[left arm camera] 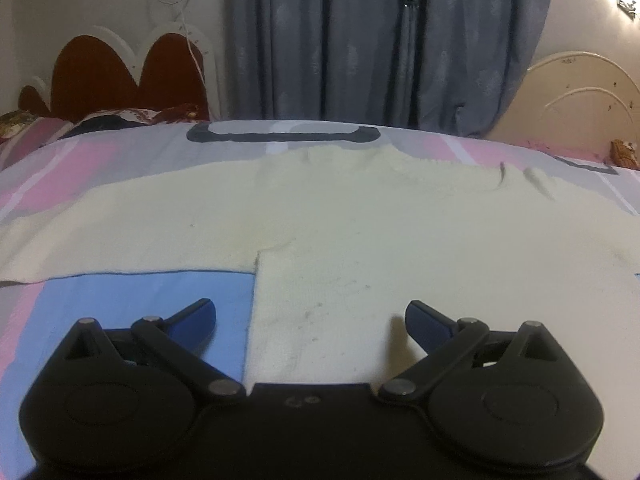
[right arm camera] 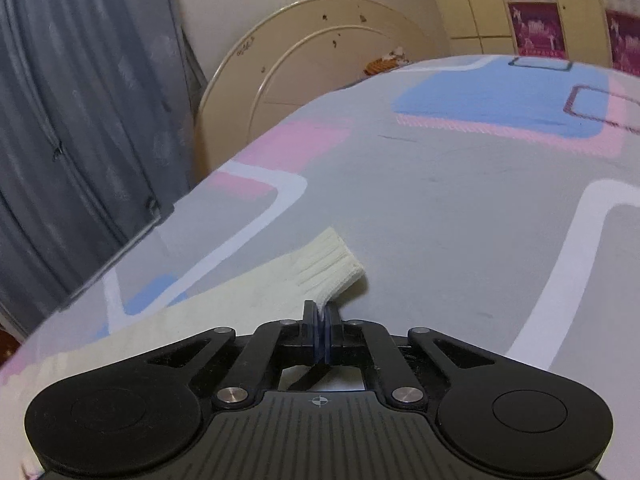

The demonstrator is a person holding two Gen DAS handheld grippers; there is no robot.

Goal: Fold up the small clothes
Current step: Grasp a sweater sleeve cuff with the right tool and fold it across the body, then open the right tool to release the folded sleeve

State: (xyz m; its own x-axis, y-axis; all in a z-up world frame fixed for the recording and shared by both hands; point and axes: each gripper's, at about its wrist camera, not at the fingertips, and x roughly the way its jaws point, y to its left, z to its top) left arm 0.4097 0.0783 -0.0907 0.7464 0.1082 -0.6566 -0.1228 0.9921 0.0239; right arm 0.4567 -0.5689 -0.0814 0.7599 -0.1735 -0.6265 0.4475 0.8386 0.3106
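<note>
A cream knit sweater lies spread flat on the bed, its left sleeve stretched to the left and its body running toward me. My left gripper is open and empty, low over the sweater's lower left edge, with one blue fingertip over the sheet and the other over the knit. My right gripper is shut on the sweater's right sleeve just behind the ribbed cuff, holding the cuff slightly off the sheet.
The bed sheet has grey, pink, blue and white patches. Grey curtains hang behind the bed. A red and white headboard and pillows stand far left. A cream round headboard leans beyond the bed's edge.
</note>
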